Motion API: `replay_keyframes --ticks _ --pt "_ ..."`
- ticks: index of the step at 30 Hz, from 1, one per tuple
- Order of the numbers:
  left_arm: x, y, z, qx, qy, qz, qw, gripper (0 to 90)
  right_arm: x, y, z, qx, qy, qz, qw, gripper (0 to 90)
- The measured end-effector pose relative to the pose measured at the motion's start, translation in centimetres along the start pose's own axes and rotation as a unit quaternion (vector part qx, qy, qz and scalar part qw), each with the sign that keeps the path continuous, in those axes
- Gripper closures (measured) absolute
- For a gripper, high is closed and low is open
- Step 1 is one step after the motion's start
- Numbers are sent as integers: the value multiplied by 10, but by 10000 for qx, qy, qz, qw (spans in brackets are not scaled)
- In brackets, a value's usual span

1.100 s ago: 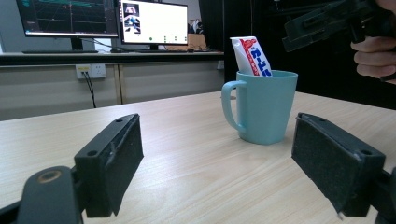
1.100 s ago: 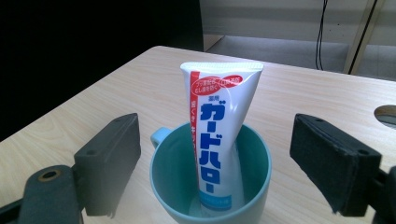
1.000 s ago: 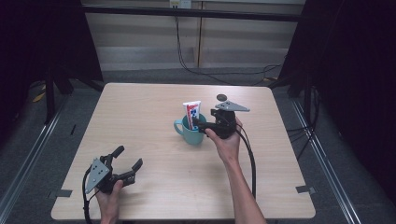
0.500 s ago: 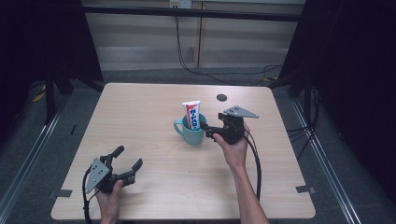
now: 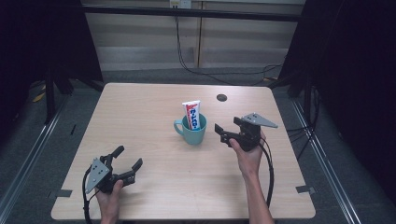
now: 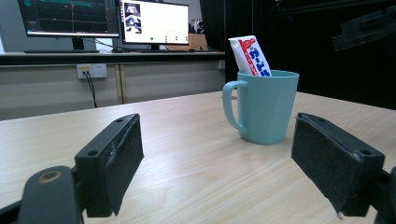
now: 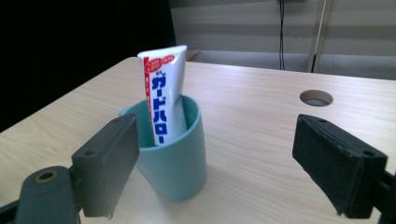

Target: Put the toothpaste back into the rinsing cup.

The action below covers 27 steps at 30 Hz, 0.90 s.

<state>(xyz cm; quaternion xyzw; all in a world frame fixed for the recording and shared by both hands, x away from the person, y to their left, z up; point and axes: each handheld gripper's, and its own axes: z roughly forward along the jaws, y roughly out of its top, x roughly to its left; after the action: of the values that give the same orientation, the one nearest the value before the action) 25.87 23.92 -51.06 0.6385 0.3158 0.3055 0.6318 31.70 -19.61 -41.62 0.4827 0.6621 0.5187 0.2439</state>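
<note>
A teal mug [image 5: 192, 131] stands upright near the middle of the wooden table [image 5: 154, 107], its handle to the left. A white toothpaste tube [image 5: 192, 115] with red and blue print stands in it, leaning on the rim. My right gripper [image 5: 223, 134] hovers just right of the mug, open, nothing between its jaws. In the right gripper view the mug [image 7: 172, 149] and tube [image 7: 162, 102] sit close ahead, left of centre. My left gripper [image 5: 127, 163] rests open at the table's front left. From the left gripper view the mug [image 6: 260, 107] and tube [image 6: 249, 56] lie farther off.
A round cable hole [image 5: 222, 97] sits in the table behind the right gripper. Black frame posts stand at both sides. Monitors [image 6: 154, 22] on a bench show behind the table in the left gripper view.
My right gripper let go of the toothpaste tube, which now stands in the mug, and drew back to the right and toward the person. The left gripper has stayed put.
</note>
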Motion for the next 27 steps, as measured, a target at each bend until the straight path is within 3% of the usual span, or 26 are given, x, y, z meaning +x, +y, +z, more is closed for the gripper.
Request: replay_keyframes --ticks 7,18,27 --pt "0 0 0 -2 -5 -11 10000 166 -3 -13 -12 -26 -102 0 9999 144" --pt "0 0 0 8 -5 6 10000 166 -11 -39 -32 -66 -471 -9 9989 150" --pt "0 0 0 7 -6 4 10000 166 -14 -61 -38 5 -694 11 9976 162"
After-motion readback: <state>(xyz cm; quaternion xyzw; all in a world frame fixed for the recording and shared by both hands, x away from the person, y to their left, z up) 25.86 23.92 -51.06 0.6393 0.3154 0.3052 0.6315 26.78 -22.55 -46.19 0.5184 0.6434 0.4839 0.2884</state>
